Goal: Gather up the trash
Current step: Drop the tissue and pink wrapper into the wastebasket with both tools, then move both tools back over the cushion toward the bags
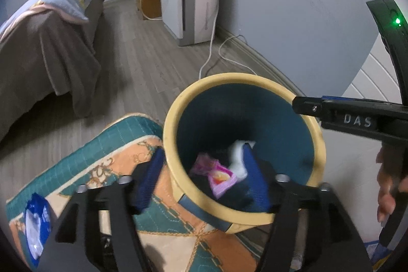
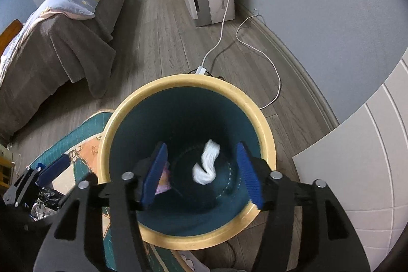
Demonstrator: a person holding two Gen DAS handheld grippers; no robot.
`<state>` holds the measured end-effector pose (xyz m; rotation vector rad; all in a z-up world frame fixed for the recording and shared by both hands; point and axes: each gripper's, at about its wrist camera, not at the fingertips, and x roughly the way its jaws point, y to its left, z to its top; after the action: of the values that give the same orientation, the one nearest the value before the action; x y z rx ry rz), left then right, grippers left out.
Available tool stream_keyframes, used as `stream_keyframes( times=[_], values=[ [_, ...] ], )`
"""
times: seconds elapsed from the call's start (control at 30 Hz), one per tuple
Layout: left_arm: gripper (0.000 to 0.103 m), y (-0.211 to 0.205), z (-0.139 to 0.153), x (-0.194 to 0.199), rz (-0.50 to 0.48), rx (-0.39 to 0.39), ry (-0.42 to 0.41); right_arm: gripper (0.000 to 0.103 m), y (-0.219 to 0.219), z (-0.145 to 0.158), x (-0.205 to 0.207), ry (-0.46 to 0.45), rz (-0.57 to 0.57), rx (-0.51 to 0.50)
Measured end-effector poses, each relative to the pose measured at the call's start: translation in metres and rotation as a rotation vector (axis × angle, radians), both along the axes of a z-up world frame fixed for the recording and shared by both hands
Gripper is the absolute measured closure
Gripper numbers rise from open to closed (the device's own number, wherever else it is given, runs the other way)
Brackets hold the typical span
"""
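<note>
Grey wood floor point(image 2: 163, 47) runs past a bed point(image 1: 38, 47) draped in brown cloth, with a patterned teal and orange mat point(image 1: 107, 157) just beside the bin. Round and yellow-rimmed, the bin point(image 2: 257, 106) stands on the floor below both grippers. Over its mouth the right gripper point(image 2: 201, 172) has its blue fingers point(image 2: 248, 175) spread with nothing between them. Spread as well, the left gripper point(image 1: 204, 175) straddles the bin's near rim. Inside the bin lie a white crumpled tissue point(image 2: 207, 162) and a pink wrapper point(image 1: 216, 173). On the mat, a blue and white packet point(image 1: 37, 223) rests.
</note>
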<state>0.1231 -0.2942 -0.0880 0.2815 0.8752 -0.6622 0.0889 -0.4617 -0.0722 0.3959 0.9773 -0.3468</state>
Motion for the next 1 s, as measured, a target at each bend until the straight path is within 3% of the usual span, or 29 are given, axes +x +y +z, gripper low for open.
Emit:
stream_keyframes(
  times=[0.03,0.1,0.2,0.47,0.63,0.8,1.0],
  values=[
    [0.017,0.003,0.000,0.000,0.010,-0.002,-0.004,0.035,0.001,0.002,0.000,-0.003,-0.001,-0.004],
    [0.008,0.012,0.003,0.000,0.027,-0.011,-0.011,0.024,0.004,0.004,0.001,-0.009,0.007,-0.020],
    [0.005,0.029,0.007,-0.001,0.063,-0.012,-0.017,0.005,0.010,0.011,0.002,-0.033,0.025,-0.032],
    [0.005,0.097,0.023,0.002,0.196,-0.017,-0.016,0.006,0.039,0.027,0.008,-0.049,0.092,-0.099],
    [0.005,0.150,0.046,-0.006,0.267,0.001,-0.070,0.006,0.082,0.045,0.008,-0.068,0.171,-0.140],
    [0.005,0.207,0.069,-0.013,0.371,-0.030,-0.079,0.006,0.133,0.063,0.006,-0.078,0.212,-0.157],
    [0.005,0.254,0.089,-0.025,0.514,0.000,-0.108,0.006,0.186,0.063,0.001,-0.044,0.253,-0.134]
  ],
)
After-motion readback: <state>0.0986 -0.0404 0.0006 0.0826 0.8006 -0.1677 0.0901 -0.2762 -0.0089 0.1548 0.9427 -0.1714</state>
